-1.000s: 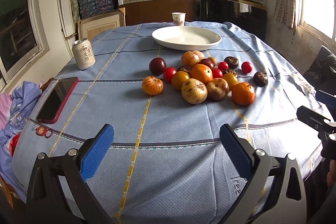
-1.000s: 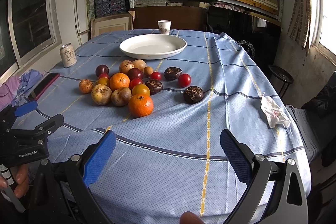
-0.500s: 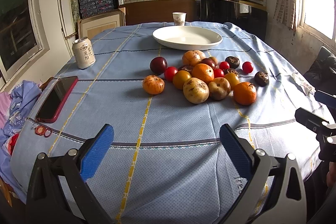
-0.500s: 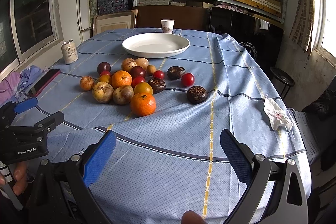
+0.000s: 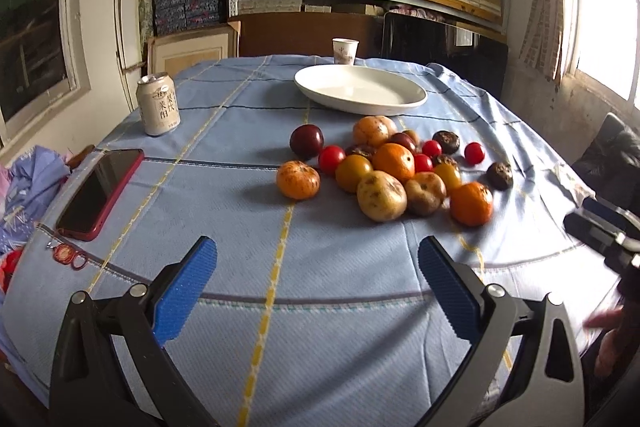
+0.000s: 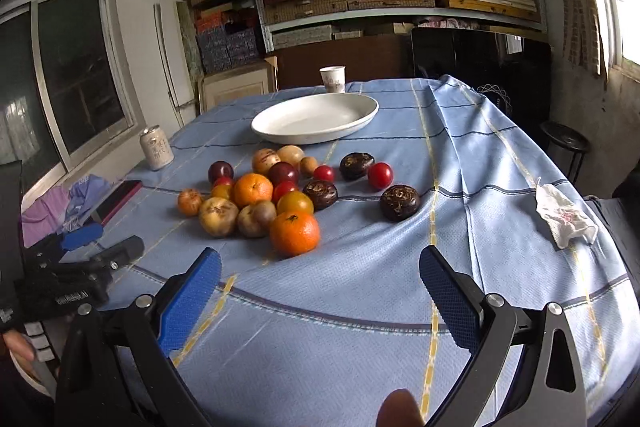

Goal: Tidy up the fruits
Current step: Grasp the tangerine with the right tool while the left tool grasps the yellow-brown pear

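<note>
A: Is there any writing to read?

B: The drink can (image 5: 157, 104) near the table's left edge carries dark characters on a pale label, too small to make out. The paper cup (image 5: 345, 51) behind the white plate (image 5: 360, 89) has a faint print, also unreadable. The body of the left gripper, seen from the right wrist camera, bears a white word that blur makes illegible.

A: Where does the fruit lie?

B: The fruit pile (image 5: 386, 167) sits bunched on the blue tablecloth (image 5: 240, 211), on the near side of the plate, which holds nothing.

A: And the fingers?

B: The left gripper (image 5: 318, 283) has its blue pads spread wide, holding nothing; the pile lies well ahead of it and to the right. The right gripper (image 6: 320, 293) is likewise spread and unladen, with the nearest orange (image 6: 295, 232) just ahead of its left pad. A red-cased phone (image 5: 100, 193) lies by the left edge, a crumpled tissue (image 6: 566, 219) by the right.
</note>
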Demonstrator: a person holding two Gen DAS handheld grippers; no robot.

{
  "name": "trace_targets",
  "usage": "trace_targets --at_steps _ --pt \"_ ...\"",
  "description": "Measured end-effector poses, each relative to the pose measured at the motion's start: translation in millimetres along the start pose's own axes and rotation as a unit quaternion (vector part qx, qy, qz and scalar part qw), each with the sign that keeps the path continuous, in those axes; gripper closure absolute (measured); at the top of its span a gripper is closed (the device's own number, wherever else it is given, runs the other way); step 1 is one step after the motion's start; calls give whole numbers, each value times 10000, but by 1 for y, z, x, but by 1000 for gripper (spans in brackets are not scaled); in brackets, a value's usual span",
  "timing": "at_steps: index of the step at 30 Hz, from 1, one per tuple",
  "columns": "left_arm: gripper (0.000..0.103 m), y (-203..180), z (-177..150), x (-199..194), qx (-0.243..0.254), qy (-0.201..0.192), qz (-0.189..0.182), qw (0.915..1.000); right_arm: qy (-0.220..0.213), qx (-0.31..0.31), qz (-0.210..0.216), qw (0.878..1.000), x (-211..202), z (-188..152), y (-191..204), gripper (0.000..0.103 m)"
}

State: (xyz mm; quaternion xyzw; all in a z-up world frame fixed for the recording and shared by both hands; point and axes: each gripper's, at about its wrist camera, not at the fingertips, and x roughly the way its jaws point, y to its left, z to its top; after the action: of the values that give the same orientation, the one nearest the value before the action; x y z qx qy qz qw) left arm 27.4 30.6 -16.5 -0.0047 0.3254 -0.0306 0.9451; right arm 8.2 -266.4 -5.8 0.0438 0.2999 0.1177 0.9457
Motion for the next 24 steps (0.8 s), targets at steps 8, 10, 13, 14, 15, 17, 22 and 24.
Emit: trace_targets --at_steps 8,10,13,14,15,17,22,24 --pt "4 15 23 33 131 257 220 9993 881 -298 124 9956 43 19 6 3" --pt "4 19 23 40 93 330 103 9994 912 -606 30 9940 54 24 16 3" --pt "4 20 19 46 128 409 1 9991 1000 -990 -111 9900 74 30 29 7" --pt "4 19 17 49 156 421 49 9990 1052 -1049 -96 9889 78 31 30 9" --pt "4 19 15 52 188 470 76 9987 1134 -1120 -66 9872 86 32 33 11" --pt "4 20 14 56 139 583 45 9982 1284 -1249 -115 9838 100 33 37 14" --pt "4 26 15 60 -27 652 -56 9979 1504 -1344 -84 9794 117 32 40 24" --pt "4 26 15 61 -45 690 -63 9976 1554 -1339 -67 9787 122 31 40 28"
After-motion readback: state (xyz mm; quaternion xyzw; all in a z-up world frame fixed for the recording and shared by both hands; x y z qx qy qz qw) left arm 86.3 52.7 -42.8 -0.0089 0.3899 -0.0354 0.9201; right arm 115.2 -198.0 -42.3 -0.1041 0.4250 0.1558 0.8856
